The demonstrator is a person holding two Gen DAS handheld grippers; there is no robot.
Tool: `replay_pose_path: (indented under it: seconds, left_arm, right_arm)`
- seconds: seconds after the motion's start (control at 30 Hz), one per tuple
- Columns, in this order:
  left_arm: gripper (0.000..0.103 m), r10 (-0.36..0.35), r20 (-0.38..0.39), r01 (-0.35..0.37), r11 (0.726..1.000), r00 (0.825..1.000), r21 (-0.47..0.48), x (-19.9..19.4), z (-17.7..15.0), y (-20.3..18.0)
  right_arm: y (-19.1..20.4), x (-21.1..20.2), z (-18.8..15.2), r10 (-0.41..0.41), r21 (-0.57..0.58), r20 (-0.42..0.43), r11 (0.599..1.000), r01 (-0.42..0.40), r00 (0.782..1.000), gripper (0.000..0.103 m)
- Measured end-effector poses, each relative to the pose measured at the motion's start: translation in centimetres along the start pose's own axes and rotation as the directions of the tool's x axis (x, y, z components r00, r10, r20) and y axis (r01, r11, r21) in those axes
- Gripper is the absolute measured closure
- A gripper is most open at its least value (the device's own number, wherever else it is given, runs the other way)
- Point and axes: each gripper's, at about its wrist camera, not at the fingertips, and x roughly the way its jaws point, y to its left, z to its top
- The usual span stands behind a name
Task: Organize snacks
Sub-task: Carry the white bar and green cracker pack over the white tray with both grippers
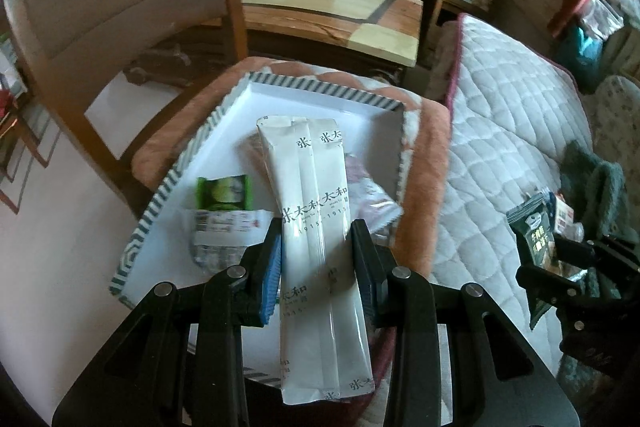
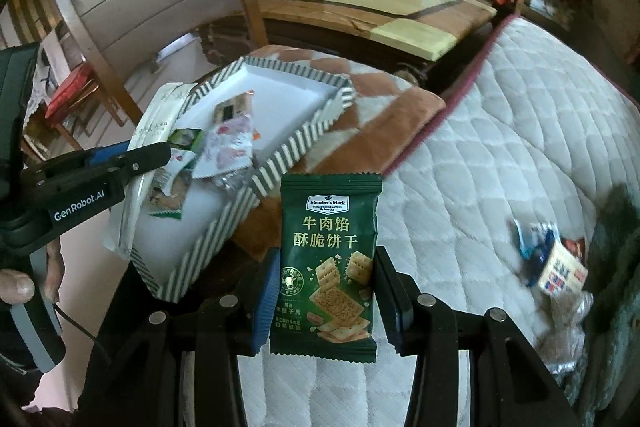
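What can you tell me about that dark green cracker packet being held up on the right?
The green cracker packet is a glossy foil pillow pouch with crimped, zigzag ends. It carries a Member's Mark logo, yellow Chinese lettering and pictures of square crackers. It stands upright and sealed, pinched at its lower sides by the right gripper, held over the white quilted bed cover.

white packet (image 1: 316, 227): glossy film | green packet (image 2: 330, 263): shiny plastic | bed cover (image 2: 480, 167): quilted cloth

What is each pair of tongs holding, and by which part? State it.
Left tongs: the long white packet, clamped across its width, below mid-length. Right tongs: the green biscuit packet, clamped by its side edges, lower half.
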Motion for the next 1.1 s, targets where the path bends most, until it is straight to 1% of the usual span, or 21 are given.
replay_pose_path:
  seconds: [0.27, 0.47, 0.77, 0.87, 1.0, 1.1]
  left_arm:
    - [0.071, 0.035, -0.013, -0.035, 0.998, 0.999, -0.054, 1.1, 0.4, 3.6]
    - [0.071, 0.047, -0.030, -0.049, 0.996, 0.998, -0.077, 2.2, 0.6, 5.2]
    - [0.071, 0.053, -0.055, -0.058, 0.993, 0.997, -0.100, 3.9, 0.6, 6.5]
    - [0.071, 0.056, -0.062, -0.062, 0.993, 0.996, -0.103, 4.4, 0.7, 6.8]
    - [0.071, 0.063, -0.069, -0.070, 0.992, 0.996, -0.106, 5.3, 1.0, 7.4]
    - [0.071, 0.067, -0.075, -0.075, 0.991, 0.995, -0.110, 6.0, 1.2, 7.6]
  right_arm:
    - [2.8, 2.2, 2.3, 0.032, -0.061, -0.024, 0.998, -0.033, 0.999, 0.060]
    - [4.4, 3.9, 4.2, 0.050, -0.093, -0.042, 0.994, -0.054, 0.998, 0.060]
    - [7.6, 7.8, 6.7, 0.076, -0.161, -0.097, 0.983, -0.091, 0.992, 0.060]
    - [8.7, 9.7, 7.3, 0.067, -0.187, -0.121, 0.978, -0.089, 0.990, 0.060]
    - [9.3, 12.2, 8.5, 0.065, -0.191, -0.145, 0.977, -0.092, 0.987, 0.059]
    - [9.8, 13.2, 9.5, 0.077, -0.194, -0.149, 0.975, -0.105, 0.986, 0.059]
